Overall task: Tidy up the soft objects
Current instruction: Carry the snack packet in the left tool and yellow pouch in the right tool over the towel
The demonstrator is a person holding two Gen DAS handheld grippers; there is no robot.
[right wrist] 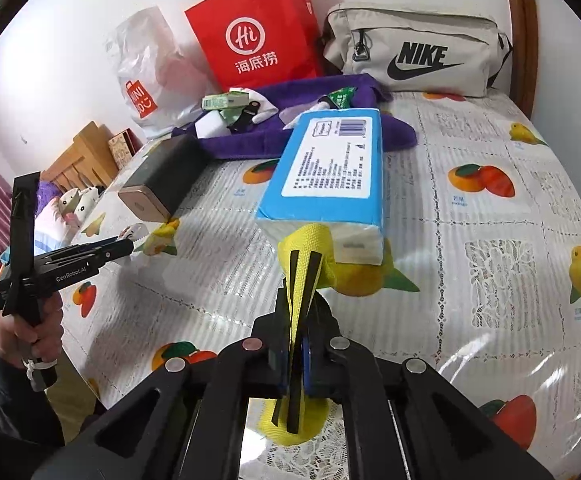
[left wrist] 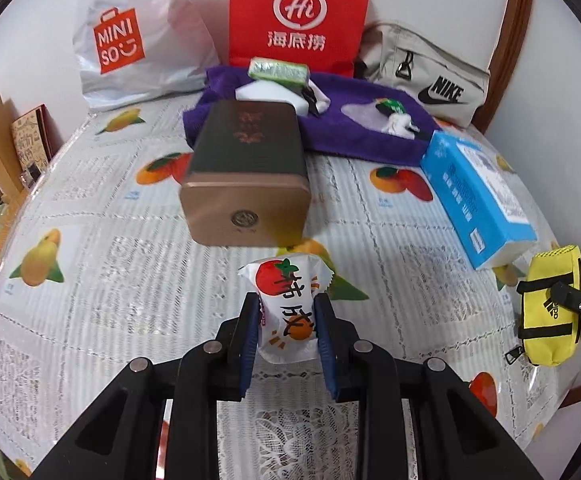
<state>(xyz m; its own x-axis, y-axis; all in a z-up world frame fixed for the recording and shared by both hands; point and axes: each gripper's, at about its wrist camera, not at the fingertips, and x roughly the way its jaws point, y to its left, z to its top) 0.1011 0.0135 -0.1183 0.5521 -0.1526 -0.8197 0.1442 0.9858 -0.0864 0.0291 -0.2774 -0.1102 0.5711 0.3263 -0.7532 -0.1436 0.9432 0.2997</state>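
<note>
My left gripper is shut on a white snack packet printed with a red fruit, held upright above the table; the left gripper also shows at the left in the right wrist view. My right gripper is shut on the strap of a yellow Adidas pouch, which hangs in front of and below the fingers. The same pouch shows at the right edge of the left wrist view. A blue tissue pack lies ahead of the right gripper, also in the left wrist view.
A brown tin box stands mid-table. A purple towel behind it carries small packets. A white Miniso bag, a red paper bag and a beige Nike bag line the back wall. A fruit-print cloth covers the table.
</note>
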